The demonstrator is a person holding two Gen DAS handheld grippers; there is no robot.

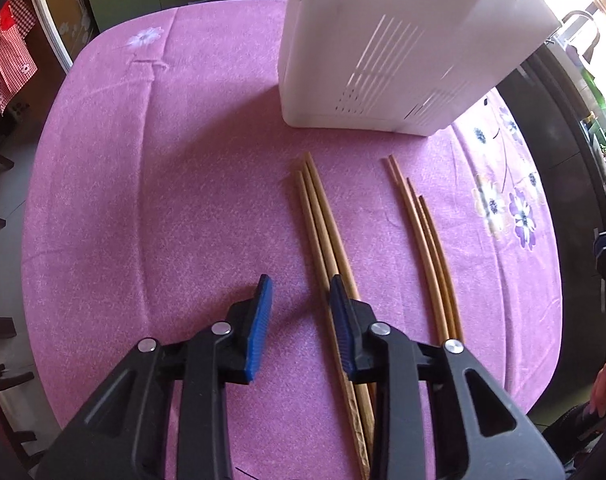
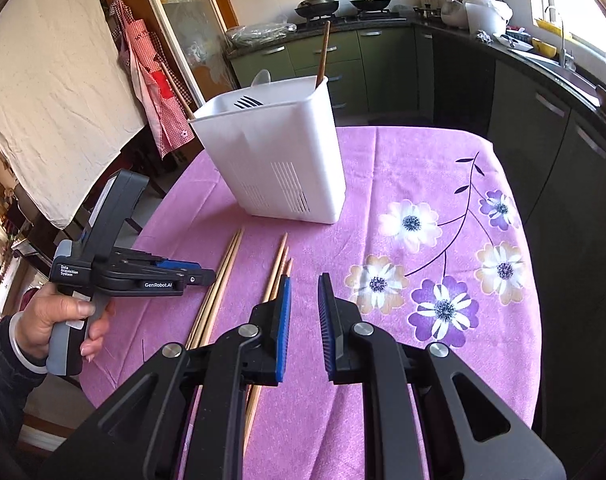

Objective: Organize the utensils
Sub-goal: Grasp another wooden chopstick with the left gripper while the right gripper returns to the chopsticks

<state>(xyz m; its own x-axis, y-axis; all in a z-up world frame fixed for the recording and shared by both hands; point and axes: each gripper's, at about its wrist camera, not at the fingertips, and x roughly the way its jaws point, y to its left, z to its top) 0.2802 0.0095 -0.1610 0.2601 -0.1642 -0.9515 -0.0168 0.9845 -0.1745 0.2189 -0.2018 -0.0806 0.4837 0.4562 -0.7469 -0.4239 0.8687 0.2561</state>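
Two bundles of wooden chopsticks lie side by side on the pink cloth in front of a white slotted utensil holder (image 1: pixel 383 60). My left gripper (image 1: pixel 301 280) hangs open just over the near end of the left bundle (image 1: pixel 323 232), its right finger above the sticks and nothing between the pads. The right bundle (image 1: pixel 427 240) lies apart from it. In the right wrist view my right gripper (image 2: pixel 306 278) stands open by a narrow gap with nothing in it, just right of the right bundle (image 2: pixel 279 264). The holder (image 2: pixel 279 160) contains a fork, a spoon and a chopstick.
A hand (image 2: pixel 63 320) holds the left gripper (image 2: pixel 209 277) over the left bundle (image 2: pixel 223 280). The round table's pink flowered cloth (image 2: pixel 423 208) drops off at its edges. Green kitchen cabinets (image 2: pixel 383 68) stand behind, and a red checked apron (image 2: pixel 151 80) hangs at the left.
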